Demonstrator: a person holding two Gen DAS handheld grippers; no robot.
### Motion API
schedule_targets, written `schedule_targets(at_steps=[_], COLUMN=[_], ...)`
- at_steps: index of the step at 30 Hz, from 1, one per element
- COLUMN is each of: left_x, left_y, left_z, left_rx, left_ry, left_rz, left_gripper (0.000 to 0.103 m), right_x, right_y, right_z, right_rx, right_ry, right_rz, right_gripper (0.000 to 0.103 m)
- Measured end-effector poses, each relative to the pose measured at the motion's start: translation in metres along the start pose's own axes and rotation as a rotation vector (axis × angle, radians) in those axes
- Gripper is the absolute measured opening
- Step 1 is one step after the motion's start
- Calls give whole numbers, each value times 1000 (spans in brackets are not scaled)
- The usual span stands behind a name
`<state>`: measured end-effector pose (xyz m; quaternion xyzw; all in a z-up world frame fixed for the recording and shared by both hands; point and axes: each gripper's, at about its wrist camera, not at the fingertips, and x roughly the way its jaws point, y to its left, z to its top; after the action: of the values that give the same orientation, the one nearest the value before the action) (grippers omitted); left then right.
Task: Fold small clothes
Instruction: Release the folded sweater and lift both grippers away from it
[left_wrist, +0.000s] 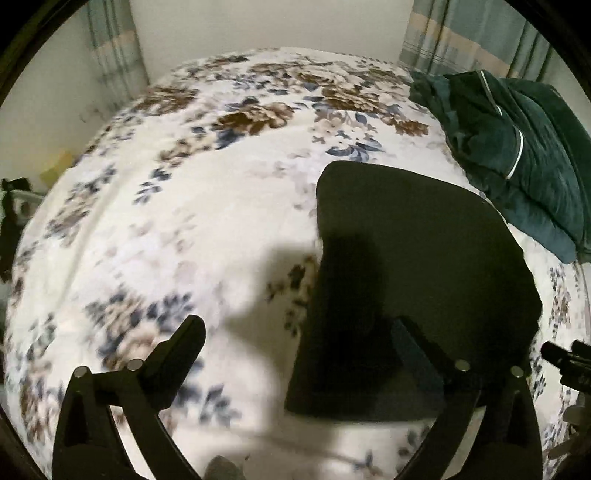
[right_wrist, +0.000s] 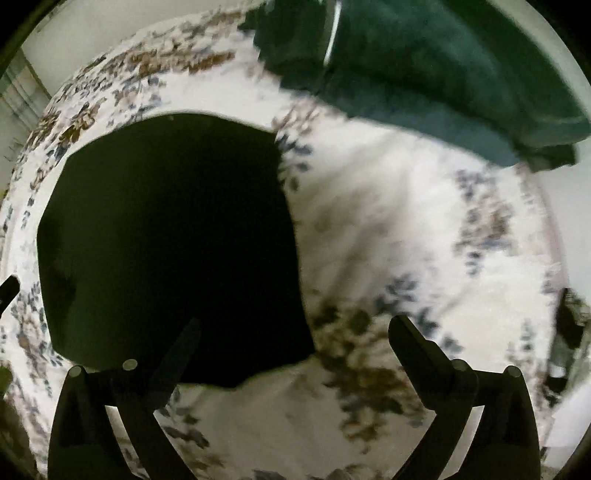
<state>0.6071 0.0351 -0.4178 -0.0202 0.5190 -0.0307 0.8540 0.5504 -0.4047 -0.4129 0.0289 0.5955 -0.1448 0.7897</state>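
The folded black garment (left_wrist: 413, 280) lies flat on the floral bedspread (left_wrist: 192, 206), with green clothes (left_wrist: 517, 155) at 2 o'clock, while the left gripper (left_wrist: 295, 332) and right gripper (right_wrist: 295, 332) gape fully, holding nothing.

My right claw (right_wrist: 295, 332) hangs wide open above the floral bedspread (right_wrist: 388, 221), gripping nothing. I see the folded black garment (right_wrist: 166, 240) lying flat under its left finger, and dark green clothes (right_wrist: 443, 66) heaped beyond.
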Motion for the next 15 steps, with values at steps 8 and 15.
schedule_targets(at_steps=[8,15], left_x=[-113,-217], left_y=[-36,-58], left_z=[-17,-44], left_rx=[11,91], left_ry=[-87,-170], left_rz=[-9,11], left_gripper=[103,103], right_x=[-134,-256], right_y=[-14,-35], right_z=[-43,-91], right_rx=[-22,-8], right_ry=[-132,-221], right_rz=[-61,-60], right_gripper=[103,103])
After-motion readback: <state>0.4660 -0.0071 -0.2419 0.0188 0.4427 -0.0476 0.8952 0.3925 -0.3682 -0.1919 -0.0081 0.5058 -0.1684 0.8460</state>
